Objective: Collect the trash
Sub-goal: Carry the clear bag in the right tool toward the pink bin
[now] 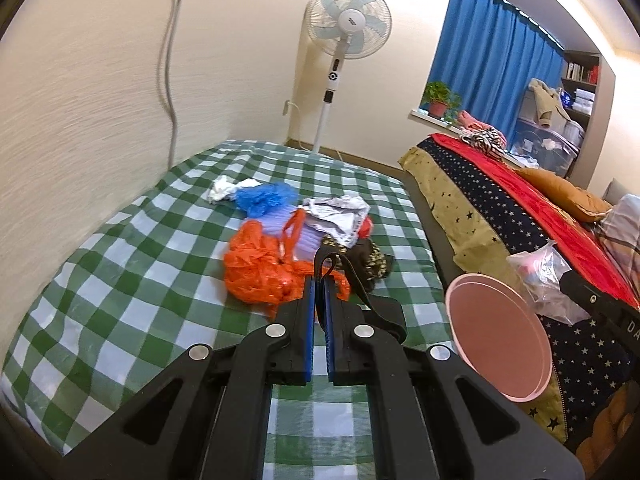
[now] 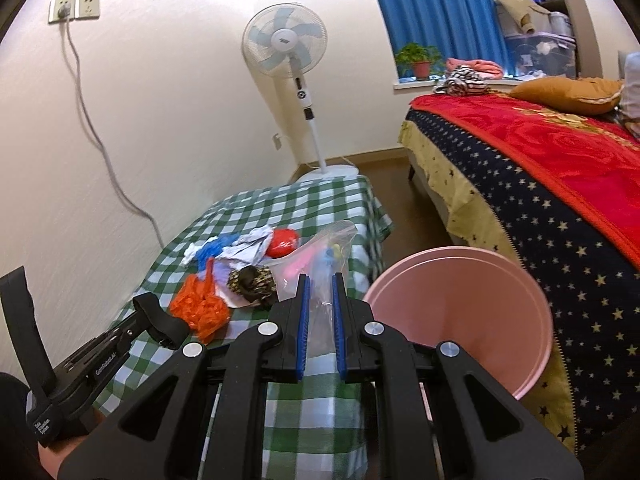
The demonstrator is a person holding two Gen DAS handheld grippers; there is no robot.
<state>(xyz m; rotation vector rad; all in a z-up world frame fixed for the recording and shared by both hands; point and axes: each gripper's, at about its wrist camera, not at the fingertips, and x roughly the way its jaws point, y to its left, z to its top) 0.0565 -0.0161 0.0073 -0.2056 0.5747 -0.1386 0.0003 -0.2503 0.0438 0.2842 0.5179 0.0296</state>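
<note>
A pile of trash lies on the green checked table [image 1: 120, 280]: an orange plastic bag [image 1: 260, 268], a blue bag [image 1: 262, 198], white crumpled paper [image 1: 336, 212] and a dark patterned wad [image 1: 370, 264]. My left gripper [image 1: 320, 280] is shut with nothing between its pads; a black strap loops over them, just short of the orange bag. My right gripper [image 2: 320, 284] is shut on a clear plastic bag [image 2: 324, 256] and holds it above the table edge, left of the pink bin [image 2: 460, 312]. The bin [image 1: 500, 336] and the bag [image 1: 544, 276] also show in the left wrist view.
A bed with a starred cover and red blanket [image 2: 560, 152] stands at the right, close behind the bin. A white standing fan [image 2: 288, 48] is past the table's far end. A wall with a cable [image 2: 100, 140] runs along the left.
</note>
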